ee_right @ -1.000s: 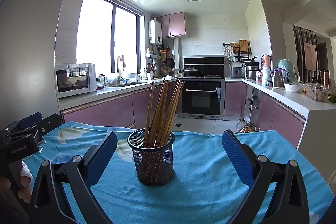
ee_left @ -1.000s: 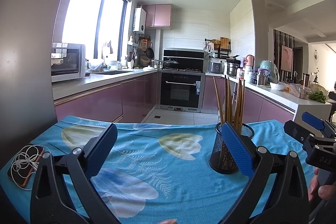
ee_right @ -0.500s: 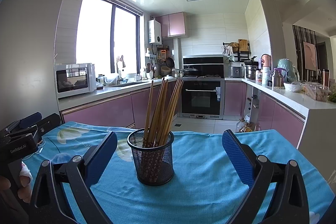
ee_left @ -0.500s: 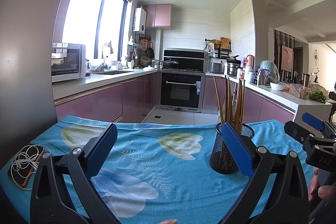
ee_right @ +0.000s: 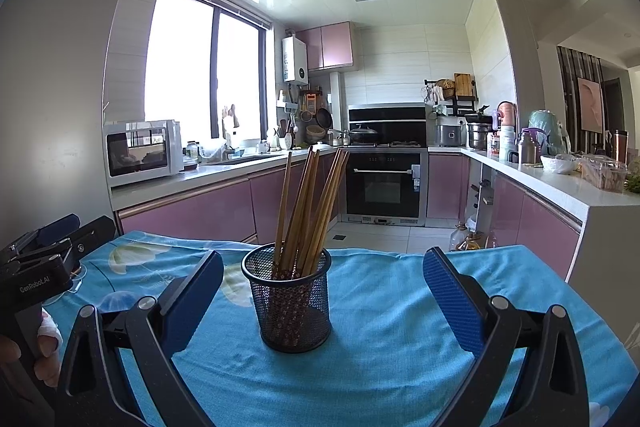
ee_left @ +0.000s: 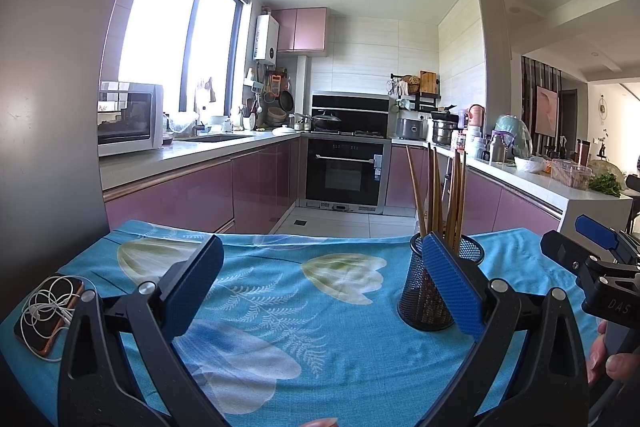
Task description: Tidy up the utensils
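A black mesh cup stands upright on the blue flowered tablecloth, holding several brown chopsticks that lean right. My right gripper is open, its blue pads apart on either side of the cup and a little nearer than it. In the left wrist view the same cup sits partly behind the right pad of my left gripper, which is open and empty over the cloth. The chopsticks rise above that pad.
A phone with white earphones lies at the table's left edge. The other gripper and a hand show at the right edge and at the left edge. Behind the table runs a kitchen with pink cabinets, oven and microwave.
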`<action>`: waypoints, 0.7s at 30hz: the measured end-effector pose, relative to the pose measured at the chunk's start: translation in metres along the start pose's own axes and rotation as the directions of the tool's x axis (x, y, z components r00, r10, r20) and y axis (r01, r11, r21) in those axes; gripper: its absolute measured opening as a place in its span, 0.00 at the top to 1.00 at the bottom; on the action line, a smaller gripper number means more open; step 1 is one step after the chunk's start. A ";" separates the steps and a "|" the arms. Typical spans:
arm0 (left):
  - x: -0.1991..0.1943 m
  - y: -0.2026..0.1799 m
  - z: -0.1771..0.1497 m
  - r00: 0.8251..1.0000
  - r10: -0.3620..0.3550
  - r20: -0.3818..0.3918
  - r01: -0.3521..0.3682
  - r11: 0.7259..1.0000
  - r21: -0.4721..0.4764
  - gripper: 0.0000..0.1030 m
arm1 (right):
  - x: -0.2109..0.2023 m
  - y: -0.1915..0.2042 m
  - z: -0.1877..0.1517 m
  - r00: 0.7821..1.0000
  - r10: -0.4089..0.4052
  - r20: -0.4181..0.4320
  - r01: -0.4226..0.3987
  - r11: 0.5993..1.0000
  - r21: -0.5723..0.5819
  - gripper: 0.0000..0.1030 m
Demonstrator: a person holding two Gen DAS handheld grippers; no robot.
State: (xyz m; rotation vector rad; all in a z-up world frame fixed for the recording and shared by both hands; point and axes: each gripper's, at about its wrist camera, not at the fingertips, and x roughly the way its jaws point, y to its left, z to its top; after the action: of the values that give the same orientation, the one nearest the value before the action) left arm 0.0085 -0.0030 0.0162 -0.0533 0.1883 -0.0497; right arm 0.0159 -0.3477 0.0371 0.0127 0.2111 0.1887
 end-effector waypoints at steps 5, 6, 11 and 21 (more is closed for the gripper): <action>0.002 0.000 0.000 1.000 -0.001 -0.002 0.001 1.000 0.000 0.05 | -0.001 0.000 -0.001 1.000 -0.002 0.000 0.002 1.000 0.001 0.06; 0.001 0.000 0.000 1.000 0.000 -0.002 0.000 1.000 0.001 0.05 | -0.001 0.000 -0.001 1.000 -0.001 -0.001 0.001 1.000 0.001 0.06; 0.000 0.000 0.000 1.000 0.000 -0.003 0.000 1.000 0.000 0.05 | -0.001 0.000 -0.001 1.000 -0.002 0.001 0.002 1.000 0.002 0.06; 0.001 0.000 0.000 1.000 -0.001 -0.004 0.001 1.000 0.000 0.05 | -0.002 0.000 -0.002 1.000 -0.001 0.000 0.001 1.000 0.005 0.06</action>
State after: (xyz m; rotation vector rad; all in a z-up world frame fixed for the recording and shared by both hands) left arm 0.0090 -0.0031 0.0158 -0.0534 0.1925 -0.0504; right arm 0.0140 -0.3479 0.0358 0.0172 0.2113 0.1868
